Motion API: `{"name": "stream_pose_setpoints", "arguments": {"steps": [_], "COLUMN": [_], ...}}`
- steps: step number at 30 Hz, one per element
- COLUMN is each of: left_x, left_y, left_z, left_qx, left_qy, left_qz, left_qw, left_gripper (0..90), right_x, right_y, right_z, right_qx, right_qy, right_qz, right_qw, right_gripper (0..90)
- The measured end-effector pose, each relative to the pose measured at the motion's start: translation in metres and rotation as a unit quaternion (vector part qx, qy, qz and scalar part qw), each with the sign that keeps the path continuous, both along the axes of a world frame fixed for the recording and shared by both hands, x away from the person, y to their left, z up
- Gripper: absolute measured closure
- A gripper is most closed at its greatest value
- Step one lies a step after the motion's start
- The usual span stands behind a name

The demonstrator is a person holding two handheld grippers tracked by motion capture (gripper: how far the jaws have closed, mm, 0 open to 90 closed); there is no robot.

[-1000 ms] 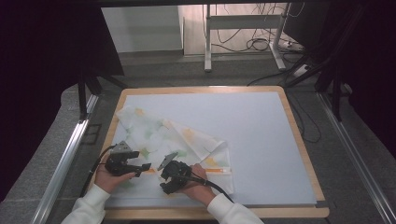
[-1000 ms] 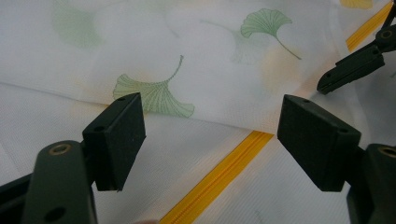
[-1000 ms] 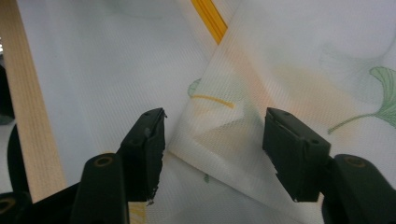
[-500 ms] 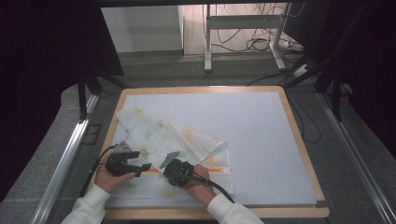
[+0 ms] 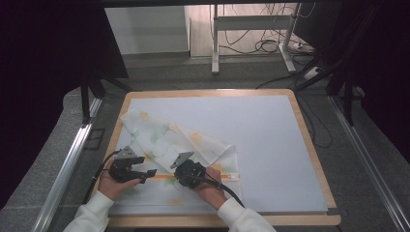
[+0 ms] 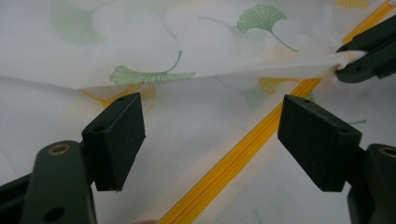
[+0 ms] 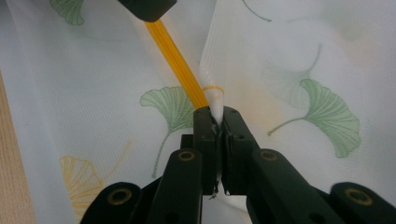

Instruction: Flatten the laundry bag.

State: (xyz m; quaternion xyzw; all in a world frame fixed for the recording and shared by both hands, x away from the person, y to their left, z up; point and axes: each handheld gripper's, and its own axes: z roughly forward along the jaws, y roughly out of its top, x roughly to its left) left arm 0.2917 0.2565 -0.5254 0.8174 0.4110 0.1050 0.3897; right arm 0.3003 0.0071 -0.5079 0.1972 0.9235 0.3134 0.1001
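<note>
While pinched, cloth (image 7: 289, 56) fills right gripper (image 7: 217, 122).

I see the wood-edged table (image 5: 309, 145) carrying a pale blue mat (image 5: 270, 145), and on that mat, at its near left, lies the sheer leaf-printed cloth (image 5: 164, 140) with its yellow zipper (image 6: 243, 154).

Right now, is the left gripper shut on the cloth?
No: the left gripper has its jaws wide apart, with the cloth lying untouched between them.
</note>
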Motion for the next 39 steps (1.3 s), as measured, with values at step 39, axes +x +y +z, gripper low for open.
{"name": "stream_pose_setpoints", "arguments": {"steps": [39], "left_x": [0.0], "left_y": [-0.001], "left_z": [-0.002], "left_qx": [0.008], "left_qy": [0.001], "left_qz": [-0.004], "left_qw": [1.0], "left_gripper": [21.9], "right_x": [0.029], "right_y": [-0.043], "right_z": [0.026], "right_qx": [0.059], "right_qy": [-0.011], "right_qz": [-0.065], "right_qw": [0.9961], "right_gripper": [85.5]}}
